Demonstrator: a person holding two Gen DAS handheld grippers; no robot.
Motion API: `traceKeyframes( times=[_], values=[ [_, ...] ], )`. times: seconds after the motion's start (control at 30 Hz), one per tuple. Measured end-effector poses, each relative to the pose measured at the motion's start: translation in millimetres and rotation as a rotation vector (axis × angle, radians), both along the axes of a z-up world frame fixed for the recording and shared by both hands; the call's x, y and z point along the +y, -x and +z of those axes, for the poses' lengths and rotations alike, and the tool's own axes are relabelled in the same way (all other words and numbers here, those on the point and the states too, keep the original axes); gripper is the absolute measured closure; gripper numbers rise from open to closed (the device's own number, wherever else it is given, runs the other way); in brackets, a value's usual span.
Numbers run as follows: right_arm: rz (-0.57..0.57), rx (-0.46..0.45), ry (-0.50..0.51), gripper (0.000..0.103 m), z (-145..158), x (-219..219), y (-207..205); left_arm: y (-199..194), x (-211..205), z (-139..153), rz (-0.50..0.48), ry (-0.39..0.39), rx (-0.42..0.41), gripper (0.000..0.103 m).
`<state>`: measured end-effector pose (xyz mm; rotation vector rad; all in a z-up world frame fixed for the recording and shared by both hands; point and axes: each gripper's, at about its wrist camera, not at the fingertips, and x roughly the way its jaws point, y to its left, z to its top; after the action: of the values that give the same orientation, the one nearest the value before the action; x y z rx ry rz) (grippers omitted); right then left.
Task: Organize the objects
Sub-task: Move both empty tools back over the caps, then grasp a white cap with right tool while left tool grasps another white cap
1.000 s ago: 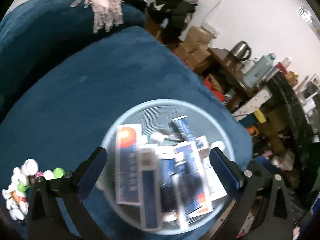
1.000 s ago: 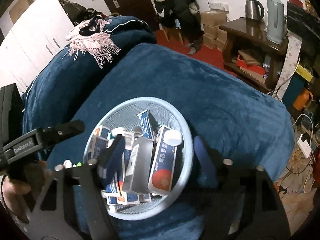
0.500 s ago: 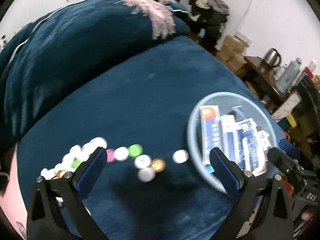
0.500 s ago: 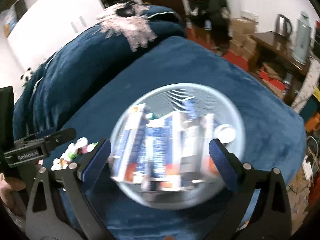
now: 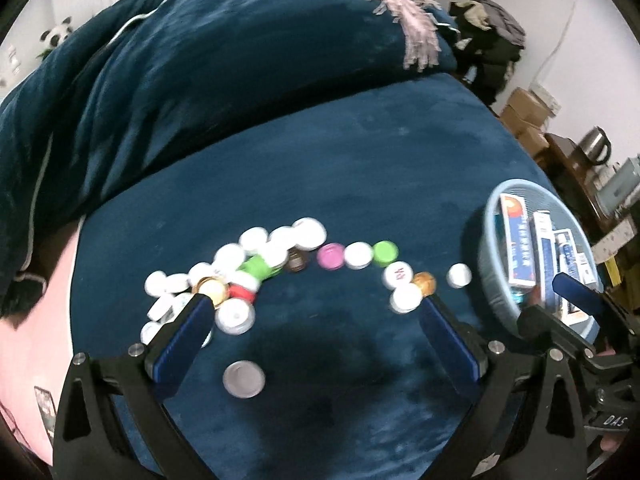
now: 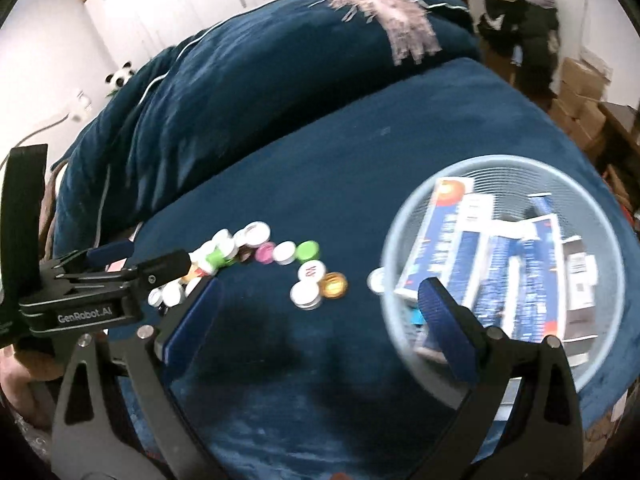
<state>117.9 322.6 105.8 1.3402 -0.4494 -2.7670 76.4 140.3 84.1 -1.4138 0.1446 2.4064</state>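
In the left wrist view, the left claw [image 5: 316,320] is seen spread apart and empty above scattered bottle caps [image 5: 276,256] on the blue blanket [image 5: 360,152]; a grey cap [image 5: 244,379] lies alone between its fingers. The caps are judged light, stiff and slippery, best pinched across the rim. In the right wrist view, the right claw [image 6: 320,304] is likewise held wide and empty, beside the blue basket [image 6: 500,164] of medicine boxes [image 6: 480,248].

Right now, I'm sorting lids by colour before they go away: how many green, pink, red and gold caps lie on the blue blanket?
Green caps: 2 in plain view
Pink cap: 1
Red cap: 1
Gold caps: 2
Total: 6
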Motion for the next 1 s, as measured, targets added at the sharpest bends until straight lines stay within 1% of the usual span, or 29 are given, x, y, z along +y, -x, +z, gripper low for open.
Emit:
traceKeyframes(
  times=[0.1,0.2,0.27,0.3,0.33,0.37,0.4,0.43,0.47,0.5,0.63,0.73,0.8,0.9,0.93,0.97,1.0],
  values=[
    [0.02,-0.022,0.003,0.004,-11,-18,6,1,-24,-8,0.031,-0.003,-0.022,0.001],
    [0.051,-0.072,-0.002,0.003,-30,-38,11,0,-55,-29,0.076,-0.013,-0.067,0.001],
    [0.083,-0.161,-0.023,0.0,-51,-56,16,-2,-81,-53,0.134,0.003,-0.116,0.001],
    [0.1,-0.206,-0.038,0.0,-61,-63,18,-1,-94,-67,0.18,0.024,-0.168,0.001],
    [0.12,-0.277,-0.059,0.0,-76,-73,20,2,-106,-78,0.217,0.022,-0.211,0.001],
    [0.138,-0.35,-0.082,0.0,-94,-82,22,2,-113,-85,0.226,0.008,-0.223,0.001],
    [0.153,-0.404,-0.093,0.001,-110,-90,23,2,-119,-91,0.239,0.014,-0.233,0.001],
    [0.166,-0.442,-0.098,0.001,-123,-97,24,2,-125,-96,0.25,0.031,-0.239,0.001],
    [0.17,-0.454,-0.103,0.001,-131,-101,24,2,-129,-99,0.254,0.033,-0.243,0.001],
    [0.167,-0.459,-0.121,0.0,-141,-106,26,2,-133,-103,0.256,0.025,-0.252,0.001],
    [0.132,-0.468,-0.228,0.0,-162,-118,29,3,-145,-107,0.264,0.008,-0.267,0.001],
    [0.109,-0.443,-0.27,0.0,-165,-123,25,8,-155,-110,0.28,0.012,-0.272,0.001],
    [0.093,-0.426,-0.259,0.0,-166,-121,22,9,-164,-113,0.301,0.004,-0.282,0.001],
    [0.096,-0.427,-0.274,0.0,-158,-126,23,9,-177,-112,0.342,-0.014,-0.285,0.001],
    [0.114,-0.387,-0.232,0.0,-150,-131,24,9,-181,-111,0.358,-0.022,-0.281,0.001],
    [0.165,-0.332,-0.177,0.0,-142,-139,26,10,-184,-111,0.368,-0.025,-0.279,0.001],
    [0.208,-0.304,-0.152,0.001,-136,-147,29,11,-187,-111,0.381,-0.027,-0.278,0.001]
  ],
)
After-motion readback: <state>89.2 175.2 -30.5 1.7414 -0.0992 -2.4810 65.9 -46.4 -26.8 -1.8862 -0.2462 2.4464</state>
